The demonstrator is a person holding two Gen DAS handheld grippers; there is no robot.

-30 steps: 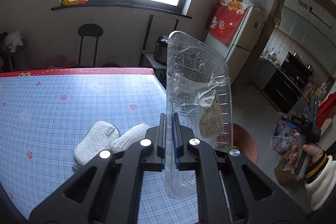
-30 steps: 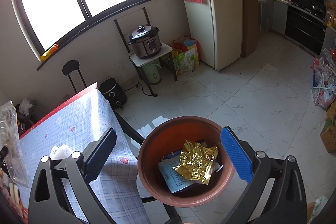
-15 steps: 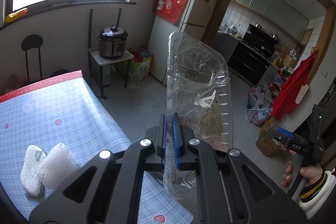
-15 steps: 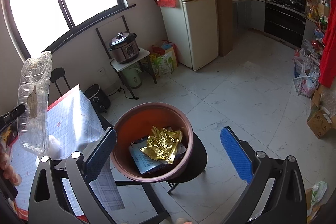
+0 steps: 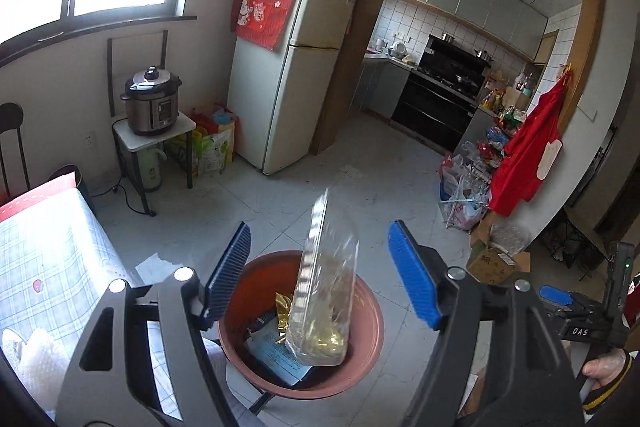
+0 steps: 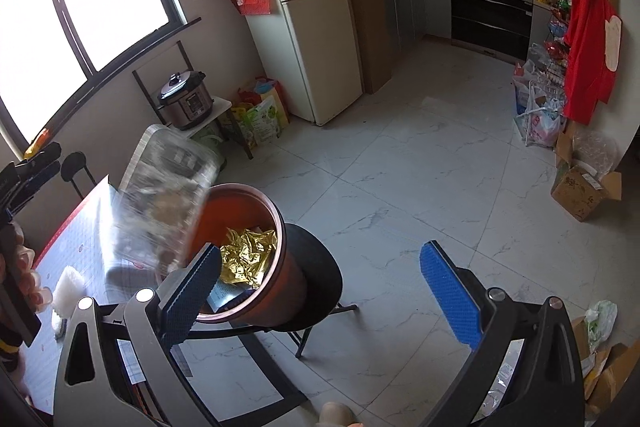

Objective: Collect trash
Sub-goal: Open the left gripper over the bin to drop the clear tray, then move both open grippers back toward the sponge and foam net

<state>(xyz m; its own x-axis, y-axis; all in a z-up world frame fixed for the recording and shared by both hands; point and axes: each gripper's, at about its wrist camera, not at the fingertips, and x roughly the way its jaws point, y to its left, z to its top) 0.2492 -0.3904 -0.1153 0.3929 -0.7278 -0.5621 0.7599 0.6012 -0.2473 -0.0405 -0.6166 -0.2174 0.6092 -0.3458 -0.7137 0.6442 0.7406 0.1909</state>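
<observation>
Clear plastic, motion-blurred, the tray (image 5: 322, 291) drops free between the left gripper (image 5: 318, 273) fingers, which are opening and no longer press on it; its lower end is already inside the terracotta bin (image 5: 360, 367), above the gold wrapper (image 5: 283, 311). The bin sits on a black stool (image 6: 320, 279) beside the checked worktop (image 5: 48, 259). To finish well, I judge the left hand should stay centred over the rim until the tray settles, since a tall tray could tip out. The right gripper (image 6: 320, 283) fingers stand wide apart, empty.
</observation>
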